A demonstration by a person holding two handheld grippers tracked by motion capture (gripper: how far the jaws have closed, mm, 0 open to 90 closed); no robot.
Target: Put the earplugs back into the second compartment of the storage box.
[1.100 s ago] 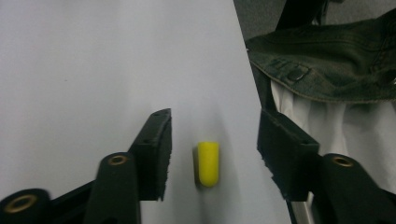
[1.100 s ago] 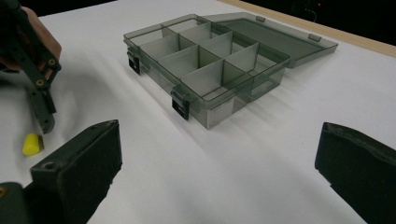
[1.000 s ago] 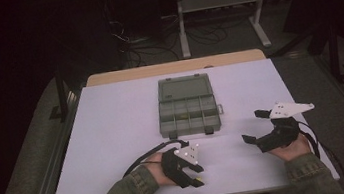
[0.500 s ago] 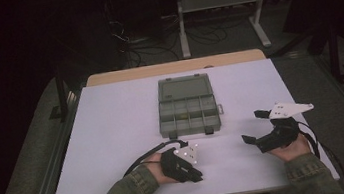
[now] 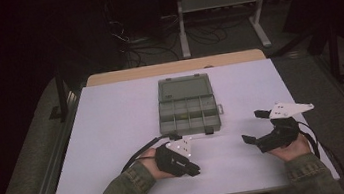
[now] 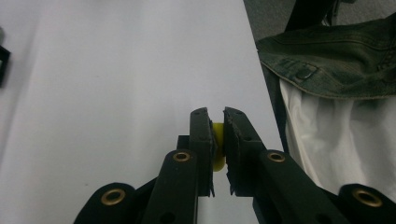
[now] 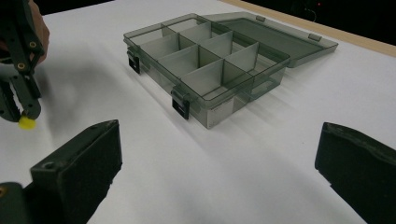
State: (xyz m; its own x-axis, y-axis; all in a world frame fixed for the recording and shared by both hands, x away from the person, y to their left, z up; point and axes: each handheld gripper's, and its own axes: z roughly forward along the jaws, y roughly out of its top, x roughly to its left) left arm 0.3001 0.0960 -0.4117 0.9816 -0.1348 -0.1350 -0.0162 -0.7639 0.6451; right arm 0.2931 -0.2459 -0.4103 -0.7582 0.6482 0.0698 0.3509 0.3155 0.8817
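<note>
Just turned away from the compartment box (image 5: pixel 188 106), left gripper (image 6: pixel 217 133) clamped on a small yellow piece (image 6: pixel 217 145), right gripper (image 7: pixel 219 172) wide open, empty, beside it.

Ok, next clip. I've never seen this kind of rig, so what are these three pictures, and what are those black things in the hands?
There is no robot here. A person sits at a white table and holds a hand-operated gripper in each hand. The high view looks down from above the person: the left gripper is at the left, the right gripper at the right. The other two pictures come from small cameras that ride on the grippers and look along their black jaws.

On the table lies a grey plastic box with small compartments, its lid folded open behind it. The compartments look empty in the right gripper view.

The left gripper's jaws are pinched on a small yellow piece; the right gripper view shows it too, at that gripper's tip. The right gripper's jaws stand wide apart and hold nothing.
</note>
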